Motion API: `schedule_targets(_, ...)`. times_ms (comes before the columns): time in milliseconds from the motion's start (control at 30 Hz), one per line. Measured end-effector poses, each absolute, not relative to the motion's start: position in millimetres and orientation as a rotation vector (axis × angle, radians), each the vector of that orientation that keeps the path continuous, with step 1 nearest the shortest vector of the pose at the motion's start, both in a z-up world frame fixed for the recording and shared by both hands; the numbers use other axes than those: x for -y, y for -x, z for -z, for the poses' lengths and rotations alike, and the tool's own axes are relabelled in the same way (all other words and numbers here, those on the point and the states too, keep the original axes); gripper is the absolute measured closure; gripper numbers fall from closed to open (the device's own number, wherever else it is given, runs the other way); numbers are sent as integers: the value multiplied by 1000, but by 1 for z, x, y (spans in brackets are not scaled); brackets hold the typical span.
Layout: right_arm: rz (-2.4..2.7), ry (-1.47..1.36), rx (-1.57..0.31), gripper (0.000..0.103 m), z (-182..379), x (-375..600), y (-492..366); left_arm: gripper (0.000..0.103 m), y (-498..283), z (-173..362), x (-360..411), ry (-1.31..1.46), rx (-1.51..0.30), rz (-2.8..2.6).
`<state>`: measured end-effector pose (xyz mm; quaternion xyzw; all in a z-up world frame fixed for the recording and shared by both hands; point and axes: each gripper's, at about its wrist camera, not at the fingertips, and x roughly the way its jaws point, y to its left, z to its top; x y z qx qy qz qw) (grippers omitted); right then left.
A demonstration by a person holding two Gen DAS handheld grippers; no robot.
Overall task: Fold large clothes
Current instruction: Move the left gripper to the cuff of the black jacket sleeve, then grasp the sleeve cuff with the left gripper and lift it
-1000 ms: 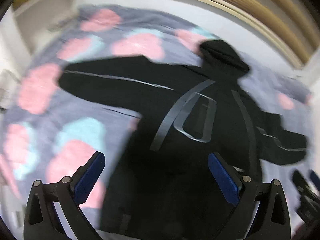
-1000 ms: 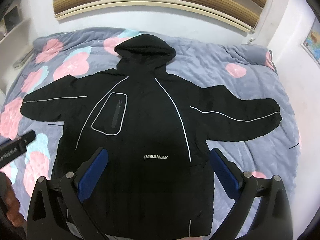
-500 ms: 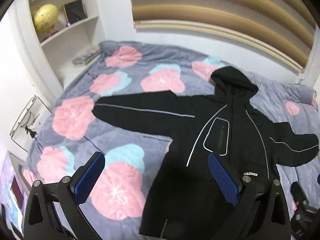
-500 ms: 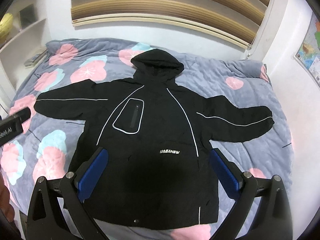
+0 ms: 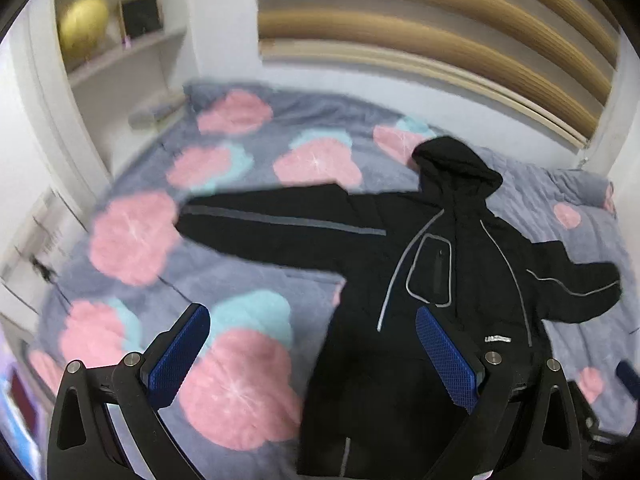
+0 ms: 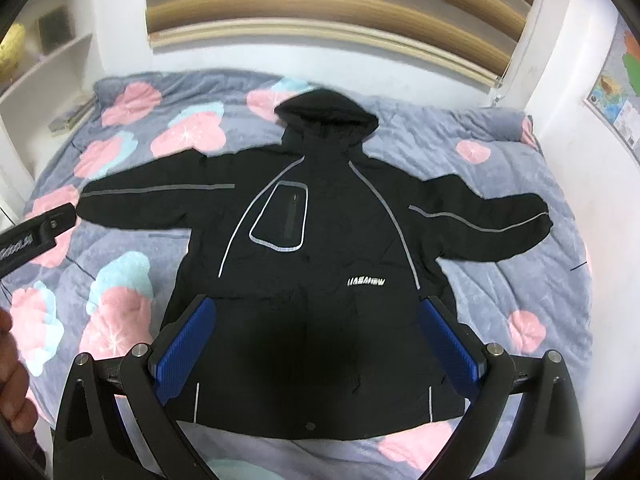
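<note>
A black hooded jacket (image 6: 320,248) with grey piping lies flat on the bed, front up, both sleeves spread wide and the hood toward the wall. In the left wrist view the jacket (image 5: 432,280) sits right of centre, its long sleeve reaching left. My left gripper (image 5: 312,348) hangs open above the bedspread near the jacket's lower left edge, holding nothing. My right gripper (image 6: 316,340) is open above the jacket's lower body, empty too. The left gripper's body (image 6: 36,232) pokes in at the left of the right wrist view.
The bed carries a grey bedspread (image 6: 520,280) with pink and teal flowers. White shelves (image 5: 120,60) with a gold globe stand at the left. A wooden slatted panel (image 6: 320,12) runs along the back wall, and a map (image 6: 616,92) hangs at the right. A hand (image 6: 12,368) shows at the left edge.
Both grippers have pulled back and up from the jacket, so more of the bed and wall shows. Both stay open and the jacket has not moved.
</note>
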<state>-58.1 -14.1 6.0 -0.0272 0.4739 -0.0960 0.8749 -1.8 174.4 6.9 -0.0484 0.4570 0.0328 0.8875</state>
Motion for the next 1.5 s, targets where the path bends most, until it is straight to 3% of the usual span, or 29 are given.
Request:
schedule_targets(300,178,115,-1113,1,40,-12,11,1,-67,93,-274,214,-1048,-271)
schedule_targets(667,48,195,-1236,1,108,-48,-77,0,-191,192,-457,595,-934,-378)
schedule_targets(900,7,224,-1349,1,162,-55,-113,1,-251,275,-506,668,-1005,-402)
schedule_targets(1067,9,219,-1381,1,177,-51,-124,1,-269,303,-512,686,-1017,-395)
schedule_targets(1133,12,221,-1385,1,182,-52,-128,9,-273,304,-512,666,-1007,-377)
schedule_targets(1200,7,216,-1394,1,186,-53,-128,59,-280,301,-504,648,-1000,-282)
schedule_targets(1233,5,213,-1397,1,188,-53,-128,62,-283,297,-499,618,-1006,-278)
schedule_targets(1300,-2,211,-1399,1,189,-55,-126,82,-286,286,-489,553,-989,-263)
schedule_targets(1500,-5,206,-1374,1,184,-51,-120,89,-270,232,-461,471,-875,-180)
